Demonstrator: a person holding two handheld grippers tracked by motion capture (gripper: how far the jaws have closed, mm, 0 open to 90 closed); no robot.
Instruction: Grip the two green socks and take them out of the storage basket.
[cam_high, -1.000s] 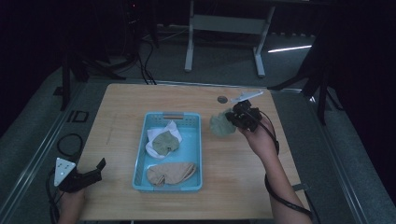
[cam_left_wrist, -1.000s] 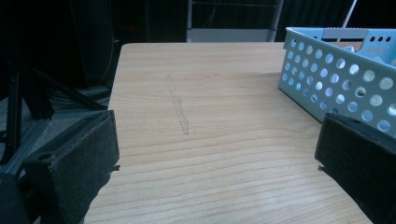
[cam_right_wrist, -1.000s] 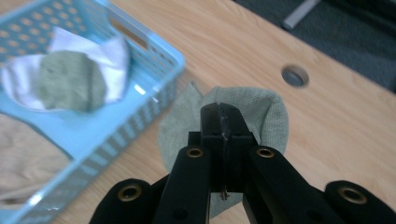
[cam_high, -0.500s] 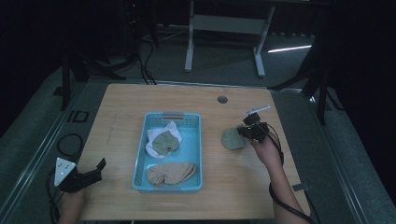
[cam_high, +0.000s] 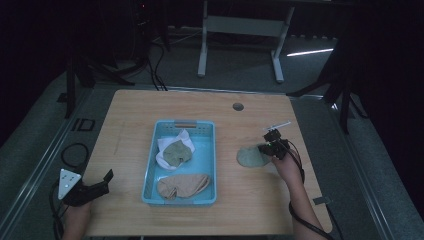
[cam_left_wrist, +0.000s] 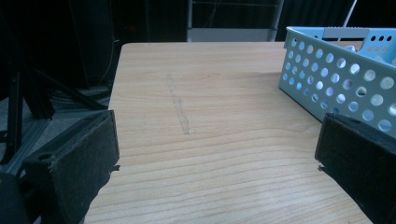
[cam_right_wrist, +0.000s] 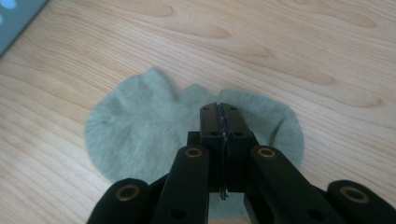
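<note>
A pale green sock (cam_high: 251, 156) lies flat on the wooden table (cam_high: 150, 110), right of the blue basket (cam_high: 207, 150). My right gripper (cam_high: 267, 146) is low over the sock's right edge. In the right gripper view its jaws are pressed together (cam_right_wrist: 219, 112) with a thin pinch of the green sock (cam_right_wrist: 140, 135) between them. My left gripper (cam_high: 104, 181) rests at the table's front left corner, and its jaws stand wide apart (cam_left_wrist: 217, 154) over bare wood with nothing between them. The basket wall (cam_left_wrist: 336, 79) is just beyond the right-hand jaw.
Inside the basket lie a green sock on white cloth (cam_high: 176, 151) and a tan sock (cam_high: 182, 185). A round hole (cam_high: 238, 106) sits near the table's far edge. A desk frame (cam_high: 240, 25) and floor cables (cam_high: 70, 150) stand in the dark beyond the table.
My right gripper came down from above the table and toward the front with the green sock, which now lies spread on the wood. The left gripper has stayed put.
</note>
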